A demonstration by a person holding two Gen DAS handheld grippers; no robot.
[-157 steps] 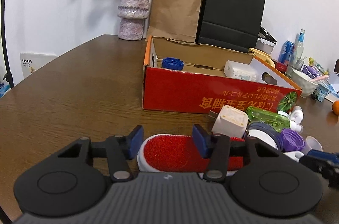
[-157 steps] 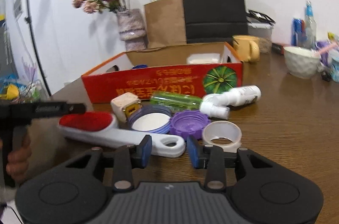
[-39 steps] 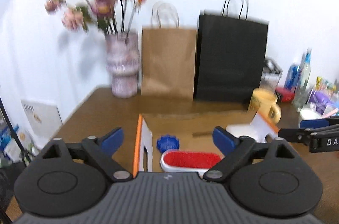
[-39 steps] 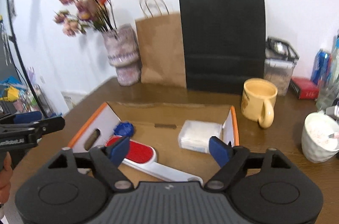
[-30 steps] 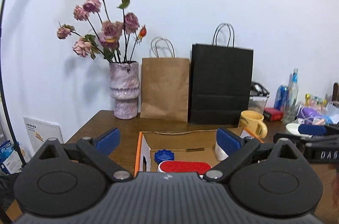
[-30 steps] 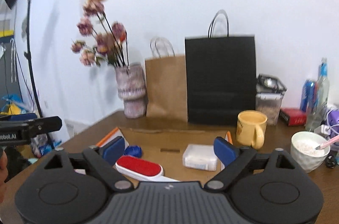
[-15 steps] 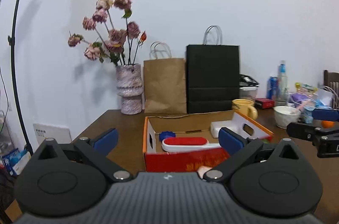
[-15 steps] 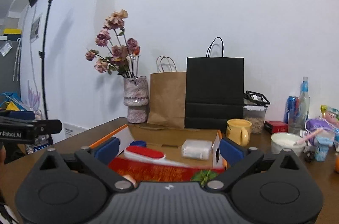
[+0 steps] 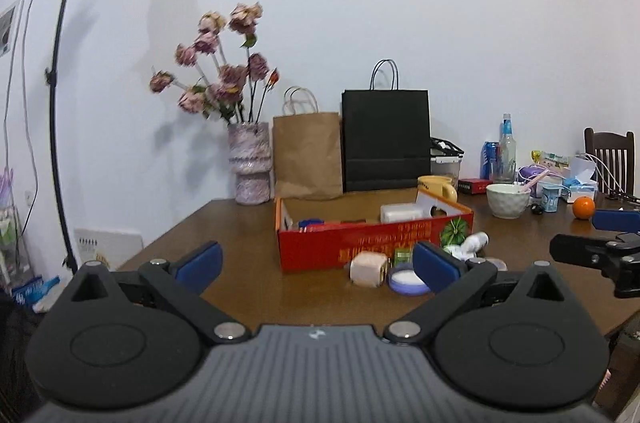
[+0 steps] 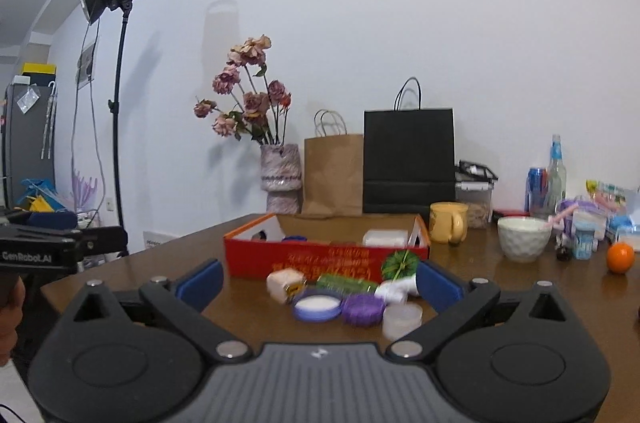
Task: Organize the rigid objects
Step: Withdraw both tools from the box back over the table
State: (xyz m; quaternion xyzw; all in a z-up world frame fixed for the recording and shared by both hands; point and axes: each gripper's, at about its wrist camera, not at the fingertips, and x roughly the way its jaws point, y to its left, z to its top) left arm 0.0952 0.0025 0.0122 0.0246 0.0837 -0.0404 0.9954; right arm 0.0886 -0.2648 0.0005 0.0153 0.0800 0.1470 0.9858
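A red cardboard box (image 9: 372,247) (image 10: 320,259) stands on the brown table, with a white container (image 9: 401,212) (image 10: 385,238) and a blue cap (image 9: 310,223) inside. In front of it lie a cream cube (image 9: 368,269) (image 10: 285,285), a green bottle (image 10: 346,283), a blue-rimmed lid (image 9: 407,280) (image 10: 317,305), a purple lid (image 10: 362,309), a white bottle (image 9: 472,243) and a clear cup (image 10: 401,319). My left gripper (image 9: 316,263) and right gripper (image 10: 318,281) are both wide open and empty, held well back from the box.
A flower vase (image 9: 250,163), a brown bag (image 9: 307,155) and a black bag (image 9: 386,139) stand behind the box. A yellow mug (image 10: 448,221), a white bowl (image 10: 523,237), an orange (image 10: 620,257) and bottles crowd the right. A light stand (image 10: 116,103) is left.
Both grippers have pulled back and away from the box, open and empty. The red-and-white brush that they carried earlier lies in the box, now hidden below its front wall.
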